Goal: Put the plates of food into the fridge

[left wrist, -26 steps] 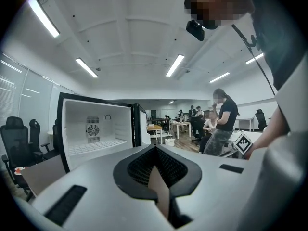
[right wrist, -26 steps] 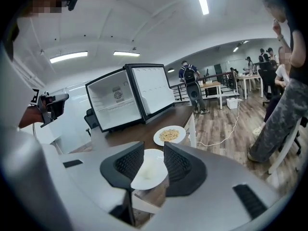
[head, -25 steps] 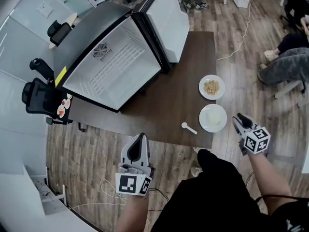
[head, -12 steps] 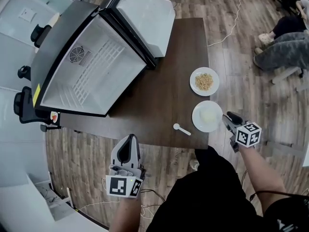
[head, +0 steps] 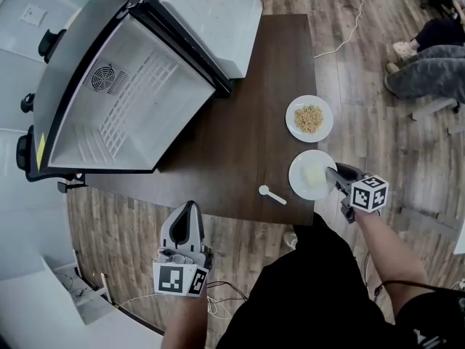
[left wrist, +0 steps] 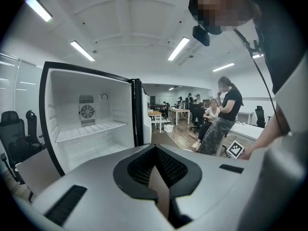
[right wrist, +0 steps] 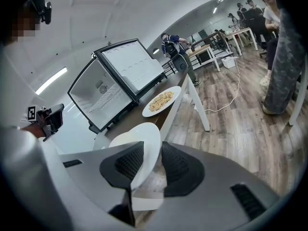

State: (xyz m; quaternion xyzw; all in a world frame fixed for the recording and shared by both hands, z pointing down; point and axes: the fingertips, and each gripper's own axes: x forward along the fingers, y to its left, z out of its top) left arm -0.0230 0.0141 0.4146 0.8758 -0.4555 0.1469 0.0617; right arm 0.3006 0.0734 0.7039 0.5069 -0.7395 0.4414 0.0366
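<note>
The left gripper (head: 189, 209) hangs nearest the person, short of the desk's (head: 247, 144) near edge and above the wooden floor (head: 116, 224). In the left gripper view its (left wrist: 155, 149) jaws are closed tip to tip with nothing between them. The right gripper (head: 336, 176) reaches over the desk's near right corner. In the right gripper view its (right wrist: 152, 149) jaws stand a narrow way apart, astride the rim of the near plate (right wrist: 140, 134). A sliver of floor shows between the rim and the right-hand pad, so they are not clamped on it.

That near plate (head: 309, 174) is white, carries a mound of white food, and sits on the desk by its right edge. Just to its left a white spoon (head: 272, 193) lies on the desk, apart from the plate.

Farther along the same edge sits the far plate (head: 309, 119), also white, with a heap of light-brown stringy food. The two plates lie near each other without touching; the right gripper view shows this one (right wrist: 161, 101) beyond the first.

At the far left of the desk stands the small fridge (head: 123, 107), its door (head: 211, 13) swung wide. Both plates are well apart from it. The left gripper view looks into the fridge's (left wrist: 86, 124) white interior, with one shelf and a round fan grille on the back wall.
</note>
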